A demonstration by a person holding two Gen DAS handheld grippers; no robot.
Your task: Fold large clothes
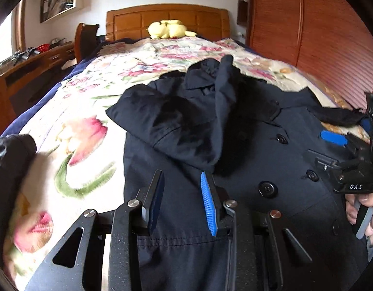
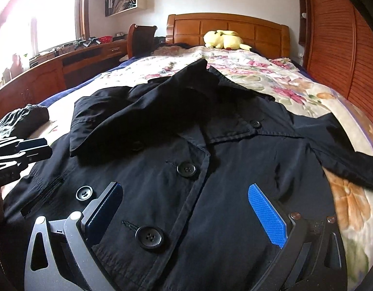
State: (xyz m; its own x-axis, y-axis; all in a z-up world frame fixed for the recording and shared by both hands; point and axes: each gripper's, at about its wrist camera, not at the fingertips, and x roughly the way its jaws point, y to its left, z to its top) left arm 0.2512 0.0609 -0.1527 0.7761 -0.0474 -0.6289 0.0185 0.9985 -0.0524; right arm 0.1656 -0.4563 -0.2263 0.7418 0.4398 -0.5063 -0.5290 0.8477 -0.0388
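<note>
A dark double-breasted coat (image 1: 247, 169) (image 2: 210, 169) lies front up on the floral bedspread (image 1: 77, 101), collar toward the headboard. One sleeve (image 1: 176, 121) is folded across its chest; the other sleeve (image 2: 351, 167) trails off to the right. My left gripper (image 1: 181, 173) hangs just over the coat's left side, below the end of the folded sleeve, its jaws a little apart with nothing pinched between them. My right gripper (image 2: 184, 185) stands wide open low over the buttoned front, empty. Each gripper shows at the edge of the other's view: right gripper (image 1: 324, 148), left gripper (image 2: 41, 148).
A yellow plush toy (image 1: 168, 29) (image 2: 222, 39) lies by the wooden headboard (image 2: 259, 31). A wooden wardrobe (image 1: 307, 36) runs along the right of the bed, a desk (image 2: 65, 65) along the left. A crumpled black garment (image 2: 24, 118) sits on the bed's left edge. A hand (image 1: 370, 218) holds the right gripper.
</note>
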